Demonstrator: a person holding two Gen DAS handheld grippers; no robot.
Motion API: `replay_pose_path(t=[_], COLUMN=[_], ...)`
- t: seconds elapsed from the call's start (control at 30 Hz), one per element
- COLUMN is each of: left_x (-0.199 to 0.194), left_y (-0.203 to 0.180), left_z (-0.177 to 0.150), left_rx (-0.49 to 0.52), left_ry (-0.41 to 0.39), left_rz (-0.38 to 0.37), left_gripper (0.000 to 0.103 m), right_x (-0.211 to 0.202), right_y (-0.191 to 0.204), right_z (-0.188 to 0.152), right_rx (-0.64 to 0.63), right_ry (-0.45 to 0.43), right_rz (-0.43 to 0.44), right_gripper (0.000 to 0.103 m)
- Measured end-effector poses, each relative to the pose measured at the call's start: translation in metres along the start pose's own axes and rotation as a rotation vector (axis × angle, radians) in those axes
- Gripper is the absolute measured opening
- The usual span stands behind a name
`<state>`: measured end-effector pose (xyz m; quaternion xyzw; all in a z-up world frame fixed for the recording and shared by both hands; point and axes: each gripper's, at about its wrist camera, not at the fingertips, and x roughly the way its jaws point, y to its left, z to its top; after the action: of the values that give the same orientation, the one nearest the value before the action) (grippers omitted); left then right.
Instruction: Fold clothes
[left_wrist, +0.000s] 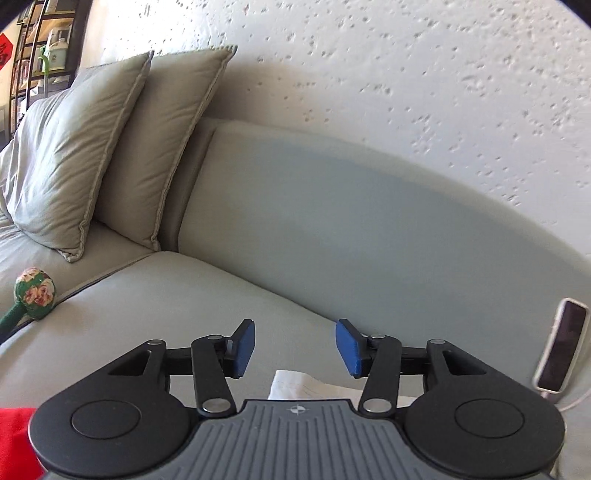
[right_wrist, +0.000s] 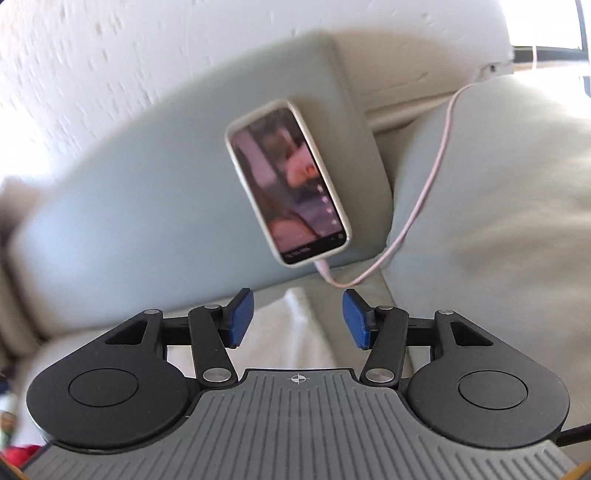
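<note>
Both fingers (left_wrist: 248, 347) (right_wrist: 355, 319) parted, empty | white cloth (left_wrist: 295, 386) (right_wrist: 291, 332) below, untouched

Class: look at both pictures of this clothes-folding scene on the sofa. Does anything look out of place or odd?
Yes. A phone, screen lit, leans tilted against the sofa backrest, its cable trailing across the cushions. A floral rattle-like toy lies on the seat. Neither is clothing.
</note>
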<state>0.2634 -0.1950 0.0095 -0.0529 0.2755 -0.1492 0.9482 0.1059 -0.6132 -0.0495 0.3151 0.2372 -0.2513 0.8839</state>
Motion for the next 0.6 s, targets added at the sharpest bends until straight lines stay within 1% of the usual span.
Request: replay_pose_path(t=[0.07, 0.13, 0.17, 0.2, 0.23, 0.27, 0.3, 0.33, 0.4, 0.43, 0.47, 0.5, 0.53, 0.57, 0.6], left_x=[-0.053, -0.1, -0.121, -0.142, -0.161, -0.175, -0.183, -0.187, -0.194, -0.195, -0.194, -0.192, -0.19, -0.186, -0.181], left_y=[0.001, 0.008, 0.012, 0.014, 0.015, 0.017, 0.019, 0.02, 0.018, 0.014, 0.008, 0.002, -0.004, -0.008, -0.011], left_z=[0.007, 0.009, 0.009, 0.007, 0.001, -0.006, -0.018, -0.031, -0.069, -0.091, -0.113, -0.136, -0.159, -0.178, -0.194], left_rx=[0.005, 0.008, 0.01, 0.017, 0.028, 0.043, 0.065, 0.088, 0.131, 0.153, 0.178, 0.203, 0.229, 0.241, 0.241], left_ry=[-0.004, -0.002, 0.0, 0.01, 0.027, 0.048, 0.077, 0.109, 0.183, 0.226, 0.263, 0.298, 0.332, 0.36, 0.381], left_rz=[-0.061, -0.119, -0.147, -0.169, -0.187, -0.2, -0.205, -0.207, -0.197, -0.181, -0.163, -0.145, -0.126, -0.121, -0.128], left_gripper=[0.061, 0.064, 0.068, 0.073, 0.075, 0.078, 0.082, 0.083, 0.083, 0.081, 0.076, 0.064, 0.052, 0.034, 0.028], right_x=[-0.058, -0.119, -0.147, -0.176, -0.203, -0.226, -0.248, -0.266, -0.287, -0.288, -0.289, -0.289, -0.281, -0.272, -0.263], right_y=[0.006, 0.013, 0.013, 0.013, 0.012, 0.011, 0.01, 0.007, 0.0, -0.004, -0.008, -0.012, -0.013, -0.014, -0.015], right_z=[-0.002, -0.006, -0.011, -0.015, -0.021, -0.027, -0.033, -0.039, -0.058, -0.073, -0.089, -0.105, -0.124, -0.143, -0.163], right_rx=[0.028, 0.032, 0.029, 0.025, 0.02, 0.013, 0.006, 0.006, 0.029, 0.042, 0.056, 0.069, 0.043, 0.011, -0.02], right_ry=[-0.014, -0.03, -0.045, -0.061, -0.077, -0.088, -0.099, -0.087, -0.019, 0.028, 0.076, 0.124, 0.166, 0.206, 0.246], right_rz=[0.067, 0.137, 0.162, 0.187, 0.206, 0.224, 0.241, 0.253, 0.264, 0.257, 0.248, 0.239, 0.209, 0.176, 0.143], right_gripper=[0.056, 0.057, 0.06, 0.069, 0.077, 0.081, 0.084, 0.085, 0.086, 0.086, 0.086, 0.083, 0.06, 0.04, 0.011])
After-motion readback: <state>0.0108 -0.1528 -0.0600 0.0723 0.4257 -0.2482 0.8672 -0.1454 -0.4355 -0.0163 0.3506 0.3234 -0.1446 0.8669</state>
